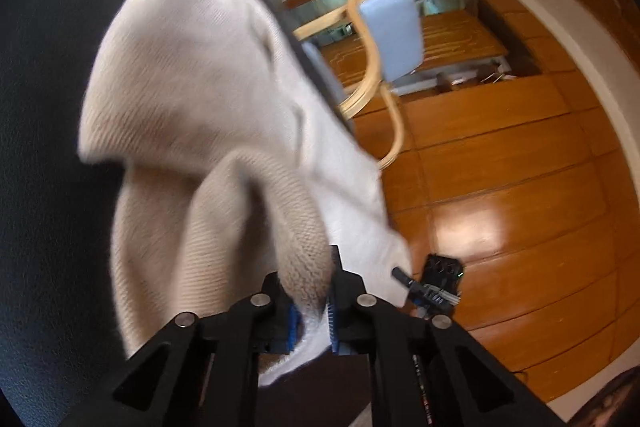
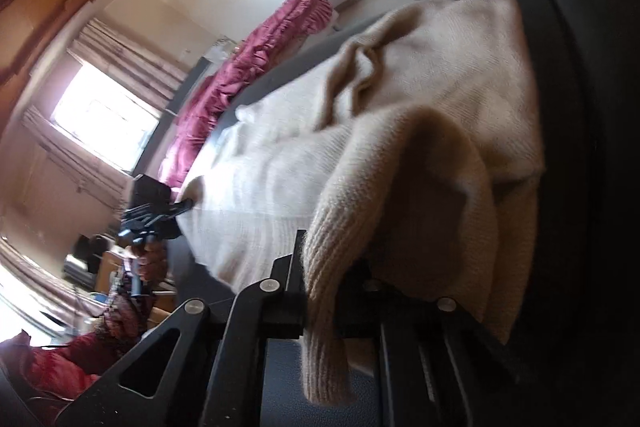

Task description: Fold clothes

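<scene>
Left gripper (image 1: 310,301): clamped on a bunched beige hem of the sweater (image 1: 192,99), blue pads (image 1: 293,323) pressed into the knit from both sides. Right gripper (image 2: 320,291): a ribbed edge of the same sweater (image 2: 432,99) is pinched between its jaws, with a tail of rib hanging toward 6 o'clock.

Sweater location: draped over a dark sofa (image 1: 44,155), mostly lifted at the two held edges. In the left view the bulk runs from the tongs toward 11 o'clock; in the right view it spreads toward 12–1 o'clock, long axis running roughly 7 to 1.

Key relation: both grips sit on the near edge, and the far edge lies away from both tongs along that axis. A fold, judged from this, means the held edge is carried forward over the body toward the far edge. Neither gripper is clearly nearer; the other gripper (image 1: 434,285) is seen at 4 o'clock of the left one, and at 9 o'clock (image 2: 156,215) in the right view.

Hard to read:
- right finger of the right gripper is buried under cloth
- far hem and sleeves can't be told apart; motion blur throughout
- the sweater's lower edge is hidden behind the gripper bodies
- wood floor (image 1: 500,211), chair (image 1: 394,35) and red bedding (image 2: 248,67) are background only
</scene>
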Motion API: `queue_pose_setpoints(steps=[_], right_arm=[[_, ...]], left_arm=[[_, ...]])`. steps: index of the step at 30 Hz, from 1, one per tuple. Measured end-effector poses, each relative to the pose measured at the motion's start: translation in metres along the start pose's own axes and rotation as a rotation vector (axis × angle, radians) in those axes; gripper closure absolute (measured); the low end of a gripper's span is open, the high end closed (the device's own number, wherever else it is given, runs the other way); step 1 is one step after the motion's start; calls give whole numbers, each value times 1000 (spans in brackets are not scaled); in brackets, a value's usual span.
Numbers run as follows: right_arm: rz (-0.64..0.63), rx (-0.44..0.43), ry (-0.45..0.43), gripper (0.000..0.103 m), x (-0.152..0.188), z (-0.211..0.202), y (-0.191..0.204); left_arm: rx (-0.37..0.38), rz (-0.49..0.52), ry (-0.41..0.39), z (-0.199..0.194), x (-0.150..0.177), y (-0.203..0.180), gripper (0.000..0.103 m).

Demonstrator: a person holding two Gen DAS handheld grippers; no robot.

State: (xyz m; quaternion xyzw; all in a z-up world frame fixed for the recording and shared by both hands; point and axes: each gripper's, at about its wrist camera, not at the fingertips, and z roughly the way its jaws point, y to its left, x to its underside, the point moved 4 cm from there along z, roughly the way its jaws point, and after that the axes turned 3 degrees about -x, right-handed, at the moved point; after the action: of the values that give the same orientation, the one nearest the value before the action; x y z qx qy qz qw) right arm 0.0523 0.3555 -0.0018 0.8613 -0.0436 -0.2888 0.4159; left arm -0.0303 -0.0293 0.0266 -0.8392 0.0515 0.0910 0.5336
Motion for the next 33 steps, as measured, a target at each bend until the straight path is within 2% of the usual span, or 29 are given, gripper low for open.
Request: queue_pose_setpoints(steps=[4,7,11,13,17,20,24,29,31,33], right_arm=[[40,-90,-51,94,-16,-14,0],[69,-123,-74,94,-34,-17,-4],[134,-172,-123,94,-63,-15,-18],[188,-197,-144,94,-78,-7,-28],[298,-240,-170,94,-106,15,-48],[361,-243,-173,90,-118,29,-62],[420,-240,-185,90,-123,41,-77],[468,-274,-258,77,-127,35,-93],[479,-291,-287,66,-129,28,-98],[478,-295,-307,64,-131,21,-102]], left_arm=[[35,1,-33,-4,-19,-13,97],[57,-26,-48,-1,-35,-16,97],[104,-127,-94,5,-59,-4,97],[126,-216,-114,11,-74,10,97],[155,-355,-113,34,-93,34,96],[161,-428,-103,49,-98,47,88],[237,-482,-128,52,-106,51,83],[276,-506,-218,41,-119,55,81],[284,-527,-251,35,-123,62,81],[266,-536,-259,32,-124,69,81]])
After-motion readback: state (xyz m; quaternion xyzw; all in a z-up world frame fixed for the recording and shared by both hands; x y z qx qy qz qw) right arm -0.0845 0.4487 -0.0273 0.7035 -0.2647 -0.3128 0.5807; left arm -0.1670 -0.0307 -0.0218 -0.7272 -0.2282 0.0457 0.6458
